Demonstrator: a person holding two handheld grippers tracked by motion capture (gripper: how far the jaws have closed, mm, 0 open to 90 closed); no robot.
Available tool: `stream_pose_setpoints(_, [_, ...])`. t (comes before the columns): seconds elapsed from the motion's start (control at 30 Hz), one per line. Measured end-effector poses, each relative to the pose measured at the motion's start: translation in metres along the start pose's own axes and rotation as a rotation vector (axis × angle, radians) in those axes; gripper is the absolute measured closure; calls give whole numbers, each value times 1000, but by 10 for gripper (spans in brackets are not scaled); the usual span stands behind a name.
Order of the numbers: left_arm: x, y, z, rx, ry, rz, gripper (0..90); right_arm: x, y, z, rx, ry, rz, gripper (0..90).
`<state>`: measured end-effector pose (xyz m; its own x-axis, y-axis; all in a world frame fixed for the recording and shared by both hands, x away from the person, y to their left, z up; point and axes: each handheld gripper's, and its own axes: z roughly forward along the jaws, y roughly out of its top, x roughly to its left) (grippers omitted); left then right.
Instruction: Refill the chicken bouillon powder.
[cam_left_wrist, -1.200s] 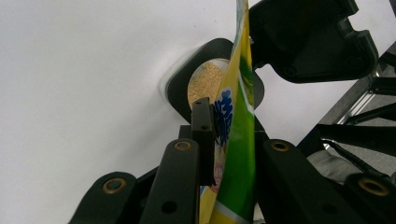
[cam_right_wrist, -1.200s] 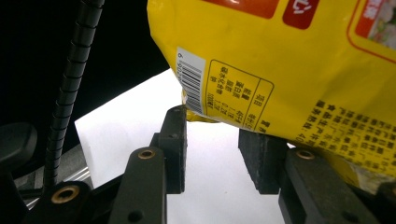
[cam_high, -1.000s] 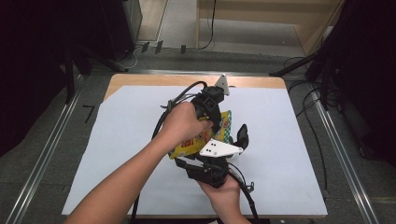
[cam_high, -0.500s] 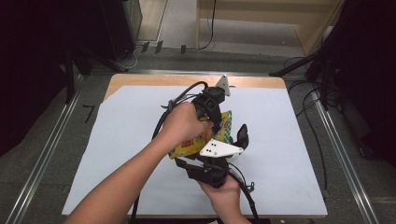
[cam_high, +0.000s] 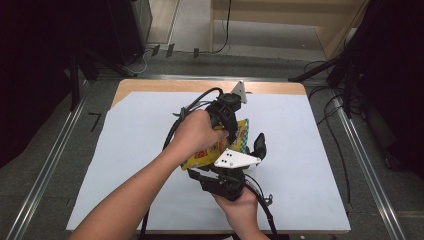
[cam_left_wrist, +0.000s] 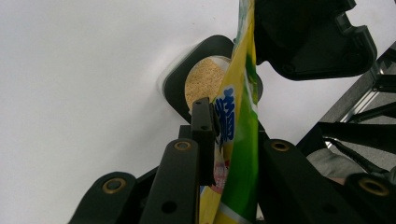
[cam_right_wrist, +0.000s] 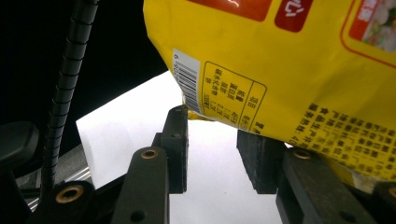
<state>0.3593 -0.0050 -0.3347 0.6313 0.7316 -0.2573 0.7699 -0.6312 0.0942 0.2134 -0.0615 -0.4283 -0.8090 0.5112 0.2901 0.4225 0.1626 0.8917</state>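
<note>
Here the left gripper's (cam_left_wrist: 212, 140) fingers clamp the yellow-green packet (cam_left_wrist: 238, 126) on edge, tilted above a black bowl of tan granules (cam_left_wrist: 205, 79) on the counter (cam_high: 310, 150). The right gripper's (cam_right_wrist: 212, 144) fingers stand apart under the packet's lower corner.

Almost nothing differs from the earlier high views. The one change is in the right claw (cam_right_wrist: 212, 154): its jaws close in very slightly over the last half second, with the lower corner of the yellow snack bag (cam_right_wrist: 289, 70) hanging just above and between them; whether the pads press on it cannot be told.
</note>
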Motion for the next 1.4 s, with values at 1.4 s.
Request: stream_pose_setpoints(1.4, [-1,1,0,-1,7,22,825,-1,0,0,0,2,5,664])
